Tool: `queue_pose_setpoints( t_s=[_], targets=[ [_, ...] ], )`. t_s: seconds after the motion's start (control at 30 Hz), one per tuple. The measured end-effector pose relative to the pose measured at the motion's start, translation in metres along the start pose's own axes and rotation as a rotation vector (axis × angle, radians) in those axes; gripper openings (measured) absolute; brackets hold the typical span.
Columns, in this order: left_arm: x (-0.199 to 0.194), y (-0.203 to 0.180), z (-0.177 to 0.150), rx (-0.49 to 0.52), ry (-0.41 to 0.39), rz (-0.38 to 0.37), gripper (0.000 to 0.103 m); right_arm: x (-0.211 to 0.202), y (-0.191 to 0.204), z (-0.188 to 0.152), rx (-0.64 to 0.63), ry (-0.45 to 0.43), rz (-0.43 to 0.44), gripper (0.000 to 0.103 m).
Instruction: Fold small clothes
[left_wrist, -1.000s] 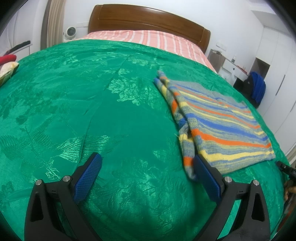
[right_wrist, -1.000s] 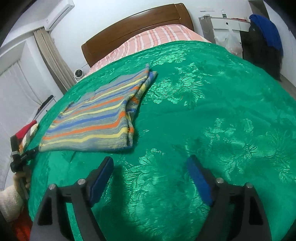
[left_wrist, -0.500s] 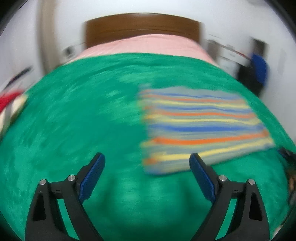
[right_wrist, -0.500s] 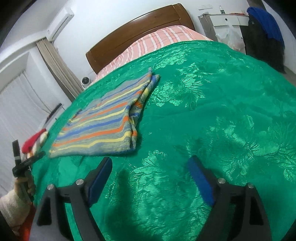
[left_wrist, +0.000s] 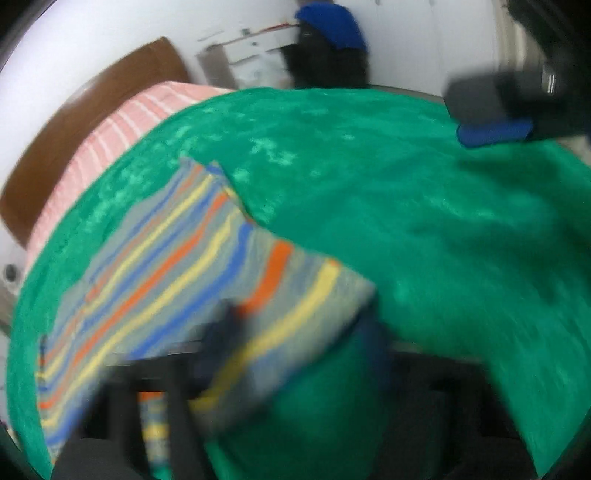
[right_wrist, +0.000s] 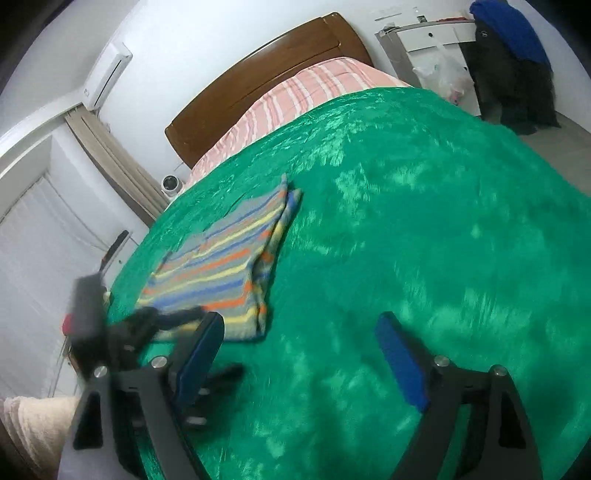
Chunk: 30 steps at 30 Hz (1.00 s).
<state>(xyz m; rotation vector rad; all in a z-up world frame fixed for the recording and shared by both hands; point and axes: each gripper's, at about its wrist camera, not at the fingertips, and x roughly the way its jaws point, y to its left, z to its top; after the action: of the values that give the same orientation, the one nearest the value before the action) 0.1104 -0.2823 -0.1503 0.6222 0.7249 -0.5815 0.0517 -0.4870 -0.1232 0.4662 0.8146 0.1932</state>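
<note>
Since a second ago the left tongs (left_wrist: 291, 354) have swung from the bare green bedspread (left_wrist: 406, 206) onto the near corner of the striped garment (left_wrist: 177, 266), and they are now clenching on that corner, which is lifting and blurring at about 6 o'clock in the left wrist view. In the right wrist view the left tongs (right_wrist: 173, 317) are reaching in from 9 o'clock and meeting the garment's (right_wrist: 221, 266) near edge, where earlier they were hanging apart beyond the bed's edge. The garment is lying folded on the left half of the bed, its long axis running from the near left edge toward the pink striped sheet (right_wrist: 295, 96) and wooden headboard (right_wrist: 258, 74) at 11 o'clock, stripes following that axis. The bedspread's left edge is sitting just beside the garment's near end; from the middle round to 3 o'clock the green cloth is lying bare. The right tongs (right_wrist: 299, 354) are hovering released above that bare cloth at 6 o'clock, nothing between their blue pads (right_wrist: 400, 365), well apart from the garment.
</note>
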Motion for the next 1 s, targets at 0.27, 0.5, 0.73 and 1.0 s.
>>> queue_pose_setpoints(
  t_s=[0.27, 0.5, 0.73, 1.0],
  targets=[
    [-0.022, 0.032, -0.007, -0.173, -0.115, -0.118, 0.005, 0.123, -0.011, 0.088, 0.177, 0.212, 0.179, 0.080],
    [-0.058, 0.095, -0.035, -0.438, -0.178, -0.220, 0.004, 0.221, 0.019, 0.117, 0.231, 0.313, 0.181, 0.008],
    [-0.108, 0.200, -0.122, -0.774, -0.209, -0.213, 0.004, 0.221, 0.173, 0.129, -0.065, 0.305, 0.234, 0.008],
    [-0.108, 0.270, -0.218, -1.045, -0.122, -0.153, 0.007, 0.329, 0.313, 0.071, -0.198, 0.454, 0.239, 0.008]
  ],
)
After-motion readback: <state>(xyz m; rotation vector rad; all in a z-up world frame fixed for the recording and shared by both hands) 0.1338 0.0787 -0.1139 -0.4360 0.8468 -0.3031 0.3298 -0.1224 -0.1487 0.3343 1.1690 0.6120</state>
